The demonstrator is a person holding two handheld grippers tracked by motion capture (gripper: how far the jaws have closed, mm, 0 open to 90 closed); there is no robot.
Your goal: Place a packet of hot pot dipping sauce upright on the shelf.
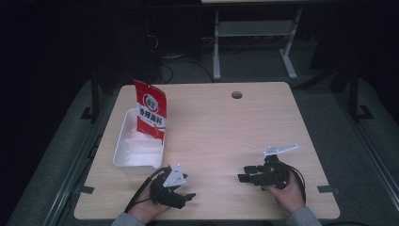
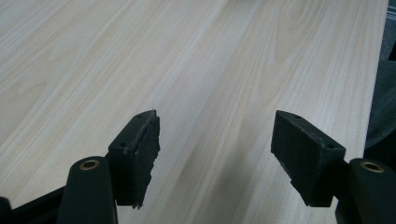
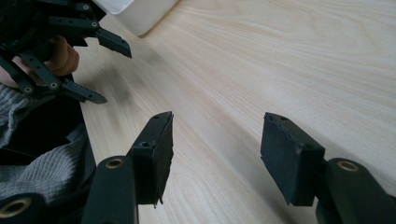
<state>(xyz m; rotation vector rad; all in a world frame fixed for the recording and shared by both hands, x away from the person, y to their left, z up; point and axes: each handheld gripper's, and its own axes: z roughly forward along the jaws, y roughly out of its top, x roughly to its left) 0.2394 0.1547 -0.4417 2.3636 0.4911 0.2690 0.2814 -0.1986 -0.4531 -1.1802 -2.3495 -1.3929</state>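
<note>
- Your left gripper (image 1: pixel 181 193) sits near the tabletop's (image 1: pixel 226 127) near edge, left of centre; its jaws stand spread with bare wood between them.
- Your right gripper (image 1: pixel 244 173) sits toward the near right corner, jaws likewise spread, gripping nothing and pointing across at the left one.
- The white tray (image 1: pixel 123 155) lies by the left edge, just beyond your left gripper, not touching it.
- The red bag (image 1: pixel 151 113) stands upright, leaning, in the tray's far end, well apart from both grippers.

1 overhead, 2 low over table (image 1: pixel 226 122).
</note>
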